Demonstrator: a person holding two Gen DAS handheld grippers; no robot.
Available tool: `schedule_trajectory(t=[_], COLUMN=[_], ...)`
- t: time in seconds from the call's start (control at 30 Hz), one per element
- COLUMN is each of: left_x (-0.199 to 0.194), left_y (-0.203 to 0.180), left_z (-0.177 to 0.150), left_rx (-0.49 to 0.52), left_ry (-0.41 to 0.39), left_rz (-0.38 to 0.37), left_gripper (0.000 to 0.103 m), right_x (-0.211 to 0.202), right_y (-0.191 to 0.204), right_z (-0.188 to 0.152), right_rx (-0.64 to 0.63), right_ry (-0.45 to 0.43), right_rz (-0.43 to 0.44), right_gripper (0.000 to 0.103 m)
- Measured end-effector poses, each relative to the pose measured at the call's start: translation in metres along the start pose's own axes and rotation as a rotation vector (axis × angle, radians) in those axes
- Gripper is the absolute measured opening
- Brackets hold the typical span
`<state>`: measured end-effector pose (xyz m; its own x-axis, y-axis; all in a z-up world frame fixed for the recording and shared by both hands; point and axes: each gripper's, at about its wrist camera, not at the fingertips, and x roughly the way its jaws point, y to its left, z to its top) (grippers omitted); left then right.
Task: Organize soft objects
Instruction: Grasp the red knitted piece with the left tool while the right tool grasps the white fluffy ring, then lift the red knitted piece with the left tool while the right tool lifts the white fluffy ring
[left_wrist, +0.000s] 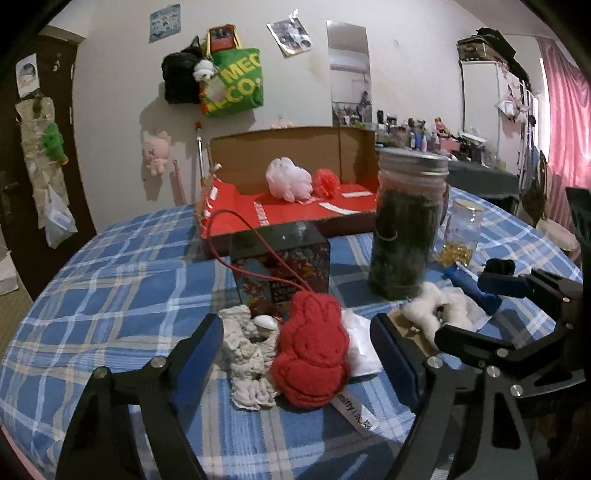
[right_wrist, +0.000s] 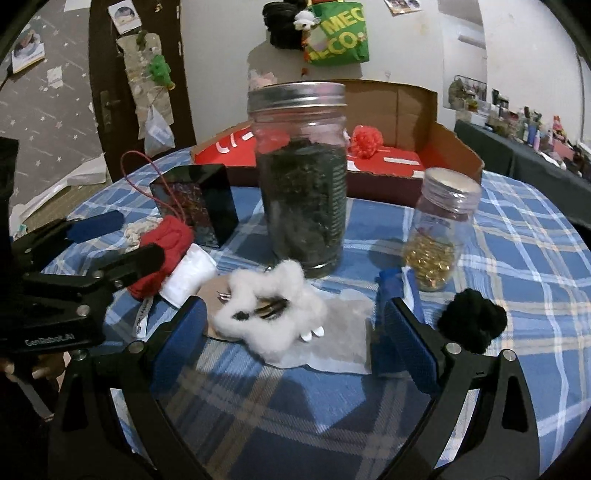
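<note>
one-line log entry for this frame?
left gripper: open, red knit toy between | right gripper: open, white fluffy clip between | nothing held

A checked woven cloth (left_wrist: 110, 295) covers the table. On it, beside a clear glass jar (right_wrist: 303, 177) with a dull metal lid, lie a chunky red knitted toy (left_wrist: 312, 354), fluffy white fleece (right_wrist: 273, 310) and a glossy black box (right_wrist: 199, 203). Behind the jar stands a matt cardboard box (left_wrist: 295, 147).

A big jar (right_wrist: 303, 177) of dark stuff stands mid-bench (right_wrist: 517, 258), a small jar (right_wrist: 439, 229) of gold bits nearer the right edge, a dark box (right_wrist: 199, 203) toward the left edge. A green bag (left_wrist: 236, 85) hangs on the wall.
</note>
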<state>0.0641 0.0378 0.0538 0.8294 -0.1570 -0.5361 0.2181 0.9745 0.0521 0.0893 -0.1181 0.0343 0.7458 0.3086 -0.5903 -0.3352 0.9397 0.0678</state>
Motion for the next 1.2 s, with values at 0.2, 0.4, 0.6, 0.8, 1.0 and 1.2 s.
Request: schedule_trajectory(t=[0.2, 0.4, 0.6, 0.8, 1.0, 1.2], left_x=[0.013, 0.013, 0.000, -0.011, -0.014, -0.006], left_y=[-0.007, -0.009, -0.013, -0.022, -0.031, -0.026], left_z=[-0.004, -0.007, -0.002, 0.005, 0.010, 0.009], left_rx=[0.049, 0.044, 0.017, 0.016, 0.008, -0.005], left_ry=[0.030, 0.048, 0.018, -0.018, -0.025, 0.009], left_rz=[-0.007, -0.035, -0.058, -0.088, -0.115, -0.122], left_gripper=[0.059, 0.041, 0.041, 0.041, 0.041, 0.042], right_x=[0.010, 0.004, -0.009, -0.024, -0.032, -0.032], right_y=[0.013, 0.014, 0.005, -0.003, -0.015, -0.022], right_z=[-0.001, -0.004, 0.000, 0.001, 0.001, 0.000], right_rx=[-0.089, -0.094, -0.062, -0.052, -0.020, -0.010], right_ry=[0.037, 0.011, -0.025, -0.058, -0.067, -0.068], right_rz=[-0.001, 0.020, 0.033, 0.021, 0.024, 0.011], right_gripper=[0.058, 0.058, 0.058, 0.058, 0.058, 0.058])
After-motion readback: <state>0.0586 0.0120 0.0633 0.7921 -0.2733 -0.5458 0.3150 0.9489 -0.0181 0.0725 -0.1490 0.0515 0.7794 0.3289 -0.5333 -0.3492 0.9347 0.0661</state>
